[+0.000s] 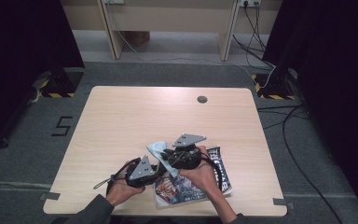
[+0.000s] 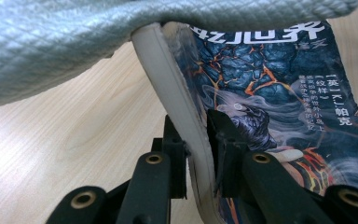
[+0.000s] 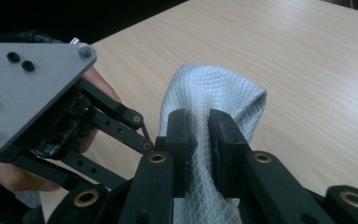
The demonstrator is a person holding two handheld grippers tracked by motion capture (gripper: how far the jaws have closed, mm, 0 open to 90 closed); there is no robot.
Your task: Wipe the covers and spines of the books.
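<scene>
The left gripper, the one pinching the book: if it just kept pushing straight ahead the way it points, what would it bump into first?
Probably the pale cloth. The left gripper is shut on the book, and the cloth drapes across just beyond its jaws. How far off it hangs is hard to judge.

Overhead forward-down, two gripper close-ups, cloth (image 3: 214, 93) shared

The cloth (image 2: 74, 42) is covering the book's (image 2: 279, 93) top edge ahead of the left gripper (image 2: 198, 140), itself cropped below.
</scene>
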